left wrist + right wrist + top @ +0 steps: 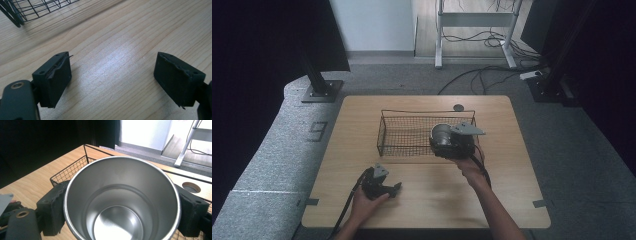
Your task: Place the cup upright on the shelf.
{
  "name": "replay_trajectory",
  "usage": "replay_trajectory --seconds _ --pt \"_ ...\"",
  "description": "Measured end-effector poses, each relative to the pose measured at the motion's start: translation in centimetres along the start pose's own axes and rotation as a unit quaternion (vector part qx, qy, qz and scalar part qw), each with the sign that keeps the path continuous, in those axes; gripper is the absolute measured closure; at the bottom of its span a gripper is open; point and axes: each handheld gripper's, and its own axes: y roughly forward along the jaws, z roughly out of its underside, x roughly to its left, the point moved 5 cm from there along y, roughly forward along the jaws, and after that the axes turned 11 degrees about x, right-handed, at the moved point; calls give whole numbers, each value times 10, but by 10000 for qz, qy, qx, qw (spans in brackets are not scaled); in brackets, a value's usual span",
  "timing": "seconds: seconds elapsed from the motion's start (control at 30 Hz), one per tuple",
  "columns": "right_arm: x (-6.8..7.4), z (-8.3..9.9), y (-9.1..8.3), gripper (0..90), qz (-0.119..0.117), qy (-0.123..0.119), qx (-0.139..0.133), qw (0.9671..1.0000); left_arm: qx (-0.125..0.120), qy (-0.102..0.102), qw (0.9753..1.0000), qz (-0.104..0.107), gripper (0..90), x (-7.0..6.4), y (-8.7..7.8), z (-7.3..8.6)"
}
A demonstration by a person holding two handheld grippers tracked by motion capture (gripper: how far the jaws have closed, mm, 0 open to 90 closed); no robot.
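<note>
Steel cup [122, 200], empty, clamped by its sides in right gripper [122, 210] above wire basket [384, 131], likely for dropping in; left gripper [112, 82] wide open, idle over table [120, 37]

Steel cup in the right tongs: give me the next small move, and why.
Probably lower the steel cup into the wire basket and then open. The right tongs clamp it by its sides, mouth up and empty, at the basket's near right corner. The left tongs are open over bare table.
</note>
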Motion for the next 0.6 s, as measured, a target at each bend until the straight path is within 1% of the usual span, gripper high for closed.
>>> replay_trajectory --seconds 0.13,0.23,0.6 --pt "-2 -3 3 140 16 16 30 10000 -1 0 10000 0 145 0 0 0" --pt "-3 -5 4 140 -48 50 61 10000 -5 -1 10000 8 145 0 0 0" --pt "-7 -11 8 140 64 25 80 9999 -8 -1 10000 4 145 0 0 0"
